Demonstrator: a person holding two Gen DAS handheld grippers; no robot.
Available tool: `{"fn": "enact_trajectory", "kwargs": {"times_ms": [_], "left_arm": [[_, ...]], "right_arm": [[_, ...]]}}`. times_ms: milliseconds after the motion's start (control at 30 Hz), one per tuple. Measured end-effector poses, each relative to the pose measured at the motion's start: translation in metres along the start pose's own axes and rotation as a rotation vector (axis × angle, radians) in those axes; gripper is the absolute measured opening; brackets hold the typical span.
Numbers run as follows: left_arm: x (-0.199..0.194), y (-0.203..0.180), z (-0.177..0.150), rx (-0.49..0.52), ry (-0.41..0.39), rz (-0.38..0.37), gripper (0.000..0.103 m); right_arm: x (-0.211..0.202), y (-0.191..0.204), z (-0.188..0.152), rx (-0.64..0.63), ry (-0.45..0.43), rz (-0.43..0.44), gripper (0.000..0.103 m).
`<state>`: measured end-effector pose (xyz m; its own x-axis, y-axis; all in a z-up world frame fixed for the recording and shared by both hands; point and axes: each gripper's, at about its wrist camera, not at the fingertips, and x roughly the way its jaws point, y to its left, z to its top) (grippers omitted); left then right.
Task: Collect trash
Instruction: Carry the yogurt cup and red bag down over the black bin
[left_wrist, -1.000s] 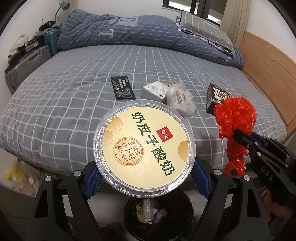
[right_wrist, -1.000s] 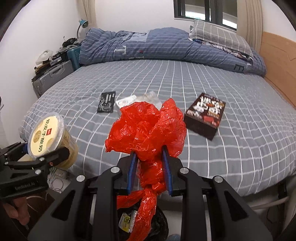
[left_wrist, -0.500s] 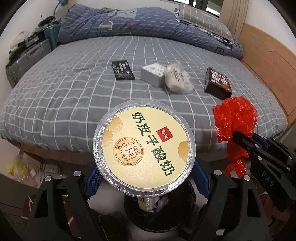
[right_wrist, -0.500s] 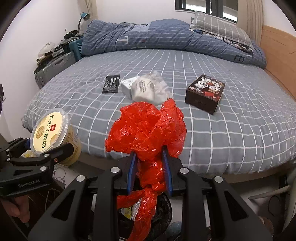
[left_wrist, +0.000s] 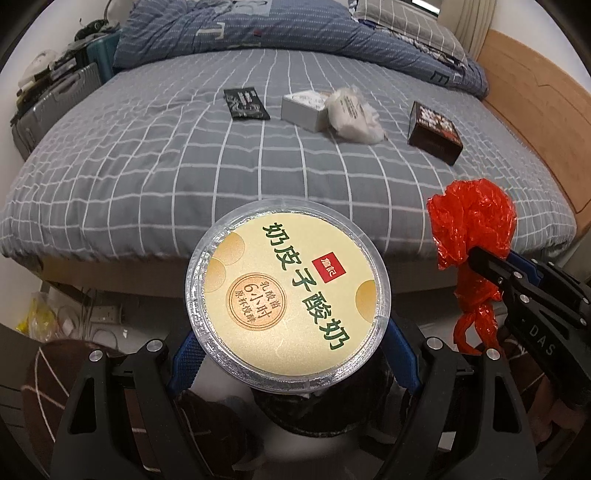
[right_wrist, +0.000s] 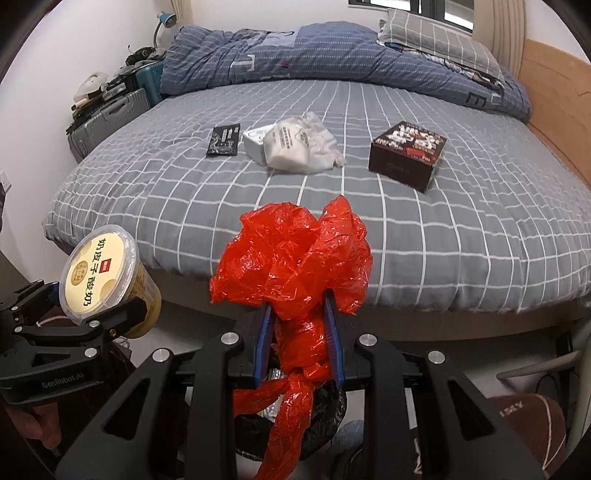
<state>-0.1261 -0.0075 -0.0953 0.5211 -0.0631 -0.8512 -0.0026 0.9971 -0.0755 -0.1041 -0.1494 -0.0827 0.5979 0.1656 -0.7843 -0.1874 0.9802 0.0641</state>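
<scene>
While clear of the bed edge (right_wrist: 332, 295), left tongs (left_wrist: 291, 354) clamped on yogurt cup (left_wrist: 288, 295), right tongs (right_wrist: 299, 339) on red bag (right_wrist: 295, 258).

Crumpled red plastic bag (right_wrist: 295, 258) between right gripper (right_wrist: 299, 339) jaws, above black-lined bin (right_wrist: 328, 413).

Each tool is built of matte black angular arms fastened with round silver screws and tipped with blue textured pads. White lettering is printed on the left tool (right_wrist: 92, 317), and "DAS" is read on the right tool (left_wrist: 491, 266), beside its screws.
</scene>
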Motion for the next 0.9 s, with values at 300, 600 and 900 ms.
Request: {"fn": "enact_trajectory", "kwargs": {"times_ms": [300,600,900], "left_arm": [[0.016,0.0,-0.019,0.0,0.07,0.009,0.08],[0.065,0.015,-0.028,-0.03,0.144,-0.014,0.08],[0.111,0.026,-0.028,-0.04,0.21,0.006,0.08]], "right_arm": [[0.025,0.008,-0.029,-0.002,0.124,-0.001,0.025],[0.076,0.003,-0.046,0.009,0.242,-0.006,0.025],[0.115,0.003,-0.051,0.024,0.314,0.012,0.025]]}}
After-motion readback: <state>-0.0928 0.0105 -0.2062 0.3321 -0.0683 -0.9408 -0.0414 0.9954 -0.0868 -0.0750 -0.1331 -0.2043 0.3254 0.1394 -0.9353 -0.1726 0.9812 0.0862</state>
